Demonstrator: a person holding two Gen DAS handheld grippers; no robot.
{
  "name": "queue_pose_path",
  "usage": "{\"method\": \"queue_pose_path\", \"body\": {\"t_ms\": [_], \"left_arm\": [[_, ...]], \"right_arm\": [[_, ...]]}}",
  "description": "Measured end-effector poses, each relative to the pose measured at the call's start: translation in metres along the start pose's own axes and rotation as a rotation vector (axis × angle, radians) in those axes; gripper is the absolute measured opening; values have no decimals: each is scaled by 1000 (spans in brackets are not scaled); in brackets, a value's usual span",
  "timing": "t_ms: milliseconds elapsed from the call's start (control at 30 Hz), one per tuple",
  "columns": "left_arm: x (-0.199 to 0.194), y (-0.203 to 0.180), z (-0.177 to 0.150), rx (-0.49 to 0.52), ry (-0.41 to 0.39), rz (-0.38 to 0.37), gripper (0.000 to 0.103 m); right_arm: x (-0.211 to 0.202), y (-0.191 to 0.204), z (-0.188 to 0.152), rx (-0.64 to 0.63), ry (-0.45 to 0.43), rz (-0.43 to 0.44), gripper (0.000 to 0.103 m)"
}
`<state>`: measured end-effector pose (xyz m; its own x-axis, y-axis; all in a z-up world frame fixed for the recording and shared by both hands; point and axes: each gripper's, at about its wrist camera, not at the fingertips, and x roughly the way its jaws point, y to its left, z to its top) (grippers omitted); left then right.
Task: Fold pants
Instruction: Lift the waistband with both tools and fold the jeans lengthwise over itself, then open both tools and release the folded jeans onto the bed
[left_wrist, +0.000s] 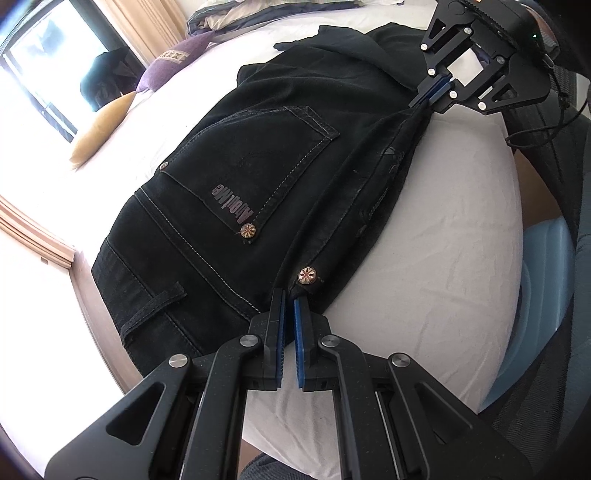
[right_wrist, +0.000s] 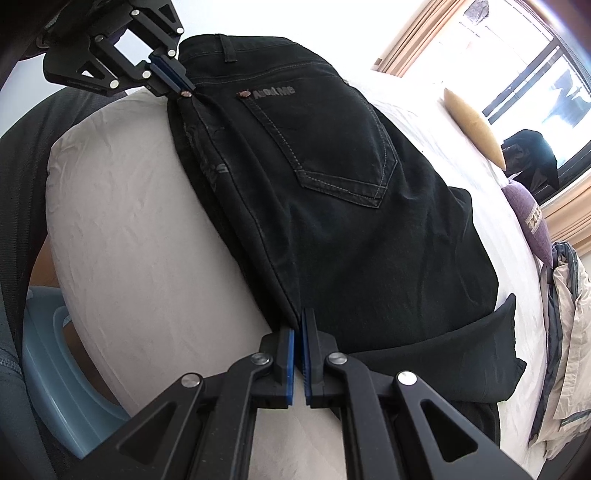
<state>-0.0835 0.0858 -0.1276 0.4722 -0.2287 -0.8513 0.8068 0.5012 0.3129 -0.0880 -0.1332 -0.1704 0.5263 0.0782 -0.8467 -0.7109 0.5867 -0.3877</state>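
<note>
Black jeans (left_wrist: 236, 177) lie folded on a white bed (left_wrist: 443, 240), back pocket up with a lettered label. My left gripper (left_wrist: 289, 295) is shut on the near edge of the jeans by a copper rivet, at the waist end. My right gripper (left_wrist: 424, 99) is shut on the same folded edge further along. In the right wrist view my right gripper (right_wrist: 298, 325) pinches the edge of the jeans (right_wrist: 332, 184), and my left gripper (right_wrist: 183, 86) shows far off at the waist corner.
A yellow pillow (left_wrist: 99, 129) and a purple pillow (left_wrist: 173, 62) lie at the far side of the bed by a window. A crumpled beige garment (right_wrist: 565, 350) lies at the bed's end. A light blue plastic tub (right_wrist: 62, 369) stands beside the bed.
</note>
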Motion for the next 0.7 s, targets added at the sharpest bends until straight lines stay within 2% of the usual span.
{"method": "queue_pose_path", "body": {"t_ms": [300,367,400,433,467,500,533,600,700], "left_arm": [[4,-6,-11,16,-28,48,7],[-2,-7,-10,36,-8,48,8],[-7,-6,-9,38,11,36,10],[-11,-4,-9,29,41,12,13],[-16,0,-9,14,67,-6,13],[-22,6,-10,-7,87,-16,13],[-28,11,-11,-28,97,-25,13],[-46,24,-10,-81,77,-33,13],[-65,46,14,-219,-18,-17,13]], "right_arm": [[10,-1,-1,25,10,-9,7],[8,-6,-2,59,5,9,12],[7,-10,-2,80,5,16,20],[5,-14,-3,102,3,20,37],[2,-17,-4,123,-3,25,49],[-1,-21,-6,145,-12,48,72],[-7,-24,-8,164,-30,78,75],[-18,-29,-11,185,-64,95,75],[-29,-43,-8,249,-110,101,73]]}}
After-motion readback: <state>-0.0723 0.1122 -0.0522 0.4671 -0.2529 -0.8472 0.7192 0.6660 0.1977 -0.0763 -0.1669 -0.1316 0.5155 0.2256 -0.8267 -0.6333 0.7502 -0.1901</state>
